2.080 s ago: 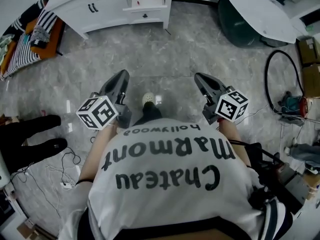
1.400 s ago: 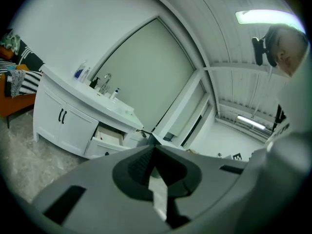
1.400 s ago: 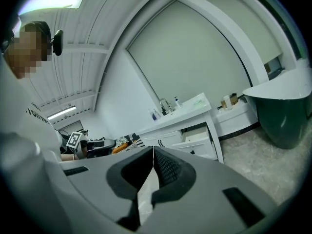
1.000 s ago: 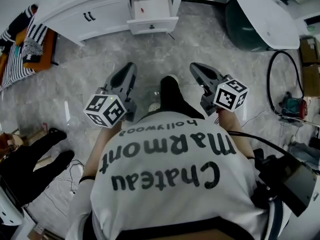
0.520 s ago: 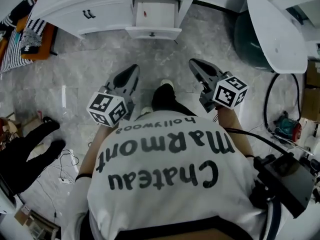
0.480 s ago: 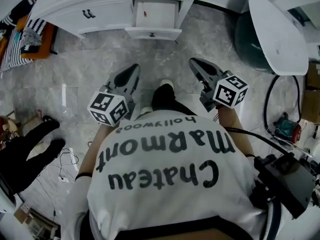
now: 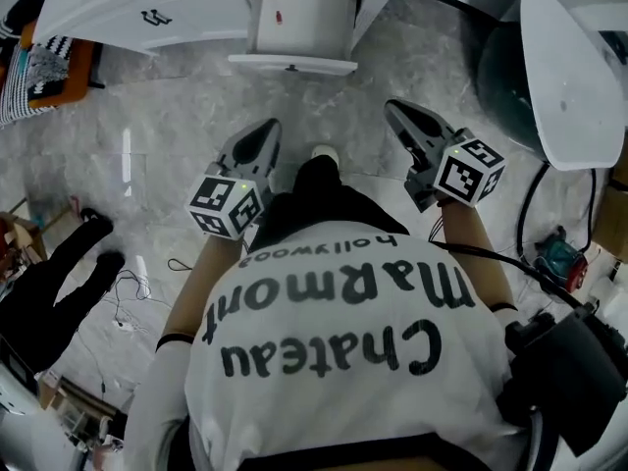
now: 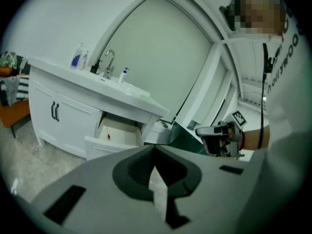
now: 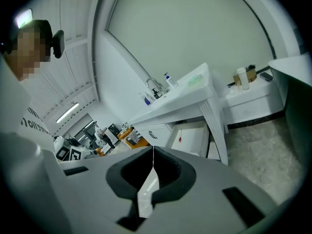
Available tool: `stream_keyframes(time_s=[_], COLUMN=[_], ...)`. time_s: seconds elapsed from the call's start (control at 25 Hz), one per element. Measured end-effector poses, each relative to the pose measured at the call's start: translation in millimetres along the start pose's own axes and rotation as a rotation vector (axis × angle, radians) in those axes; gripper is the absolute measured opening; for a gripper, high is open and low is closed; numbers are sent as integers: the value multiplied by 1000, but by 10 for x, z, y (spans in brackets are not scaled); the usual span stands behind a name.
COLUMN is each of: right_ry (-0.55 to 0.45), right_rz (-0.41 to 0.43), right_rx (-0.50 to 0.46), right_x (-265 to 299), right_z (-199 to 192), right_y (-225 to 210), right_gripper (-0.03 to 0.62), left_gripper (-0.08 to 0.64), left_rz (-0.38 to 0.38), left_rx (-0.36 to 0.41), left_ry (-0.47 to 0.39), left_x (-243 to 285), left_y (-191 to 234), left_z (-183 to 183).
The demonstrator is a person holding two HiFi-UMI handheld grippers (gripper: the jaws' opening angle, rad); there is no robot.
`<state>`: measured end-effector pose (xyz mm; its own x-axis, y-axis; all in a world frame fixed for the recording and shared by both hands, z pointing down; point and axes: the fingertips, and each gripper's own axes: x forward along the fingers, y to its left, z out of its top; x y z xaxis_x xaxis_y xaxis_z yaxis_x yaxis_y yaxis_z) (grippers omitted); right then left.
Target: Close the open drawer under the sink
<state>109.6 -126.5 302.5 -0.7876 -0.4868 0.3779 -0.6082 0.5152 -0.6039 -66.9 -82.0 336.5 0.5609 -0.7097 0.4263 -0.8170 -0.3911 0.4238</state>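
Ahead of the left tongs (image 7: pixel 266 130) and right tongs (image 7: pixel 396 111), both closed empty, the open drawer (image 7: pixel 304 29) lies well apart.

Bright, even overhead light; shadows soft and faint. Head view: glare streak on the glossy floor (image 7: pixel 127 155), edges bowed. Both gripper views: strong fisheye, black vignette at the corners, straight lines curve. Right gripper view shows a ceiling strip light (image 9: pixel 68 112). Close foreground soft.

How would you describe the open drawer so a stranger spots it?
Find the white sink cabinet. Right of its closed double doors, a white drawer juts out over the grey floor. It alone stands open, a small red item inside.
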Motion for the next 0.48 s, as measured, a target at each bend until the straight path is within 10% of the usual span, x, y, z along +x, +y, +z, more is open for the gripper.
stream_keyframes(time_s=[0.2,0.48], right_ry=[60,91], right_rz=[3,-34], right_rx=[56,177], right_x=[138,380], right_z=[-260,-797], right_y=[-276,-704], right_gripper=[12,12], left_gripper=[8,9], left_rz=[22,43], left_rx=[-117,30], left_ry=[25,142], left_x=[195,574], left_y=[238,579], left_z=[-273,-673])
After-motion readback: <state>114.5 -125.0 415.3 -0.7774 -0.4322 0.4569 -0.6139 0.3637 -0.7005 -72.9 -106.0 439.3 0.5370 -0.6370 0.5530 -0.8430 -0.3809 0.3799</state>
